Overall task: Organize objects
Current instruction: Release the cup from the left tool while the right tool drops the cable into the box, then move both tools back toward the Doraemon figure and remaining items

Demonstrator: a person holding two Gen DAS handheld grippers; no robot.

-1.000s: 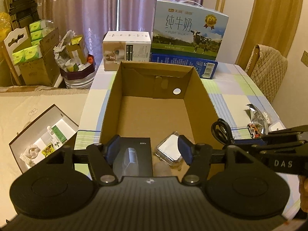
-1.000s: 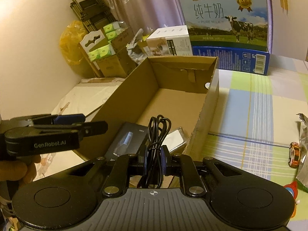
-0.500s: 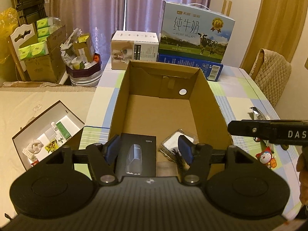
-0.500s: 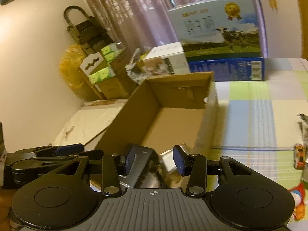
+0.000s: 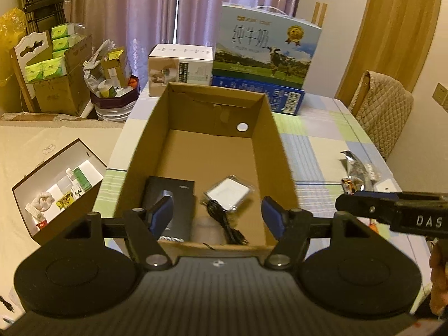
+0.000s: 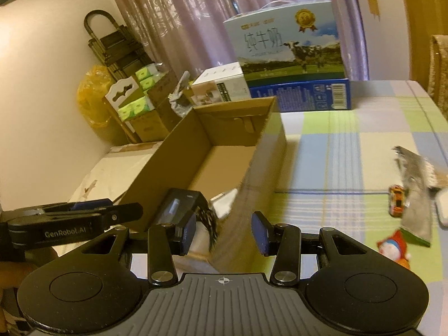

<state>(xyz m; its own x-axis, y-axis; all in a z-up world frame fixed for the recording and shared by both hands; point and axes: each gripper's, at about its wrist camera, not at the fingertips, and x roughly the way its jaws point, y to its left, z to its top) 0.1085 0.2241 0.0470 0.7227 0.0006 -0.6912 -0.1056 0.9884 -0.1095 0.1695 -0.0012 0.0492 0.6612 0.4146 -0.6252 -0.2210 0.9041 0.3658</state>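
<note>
An open cardboard box (image 5: 275, 151) (image 6: 260, 151) stands on the checked tablecloth. Inside its near end lie a black flat box (image 5: 175, 196) (image 6: 179, 205), a clear-wrapped white square item (image 5: 229, 193) and a coiled black cable (image 5: 224, 221) (image 6: 208, 221). My left gripper (image 5: 217, 218) hangs open over the box's near end, holding nothing. My right gripper (image 6: 224, 233) is open and empty above the box's near right wall. On the table to the right lie a silver foil packet (image 6: 417, 187) (image 5: 357, 163), a small toy car (image 6: 396, 203) (image 5: 348, 182) and a red and white figurine (image 6: 394, 247).
A milk carton case (image 5: 266, 47) on a blue box (image 5: 285, 96) and a white box (image 5: 180, 70) stand behind the cardboard box. A padded chair (image 5: 387, 117) is at the far right. An open white-lined box (image 5: 58, 190) and cartons (image 5: 56, 84) sit at the left.
The right gripper let go of the black cable, which now lies in the box, then opened and drew back to the right. The left gripper pulled back slightly.
</note>
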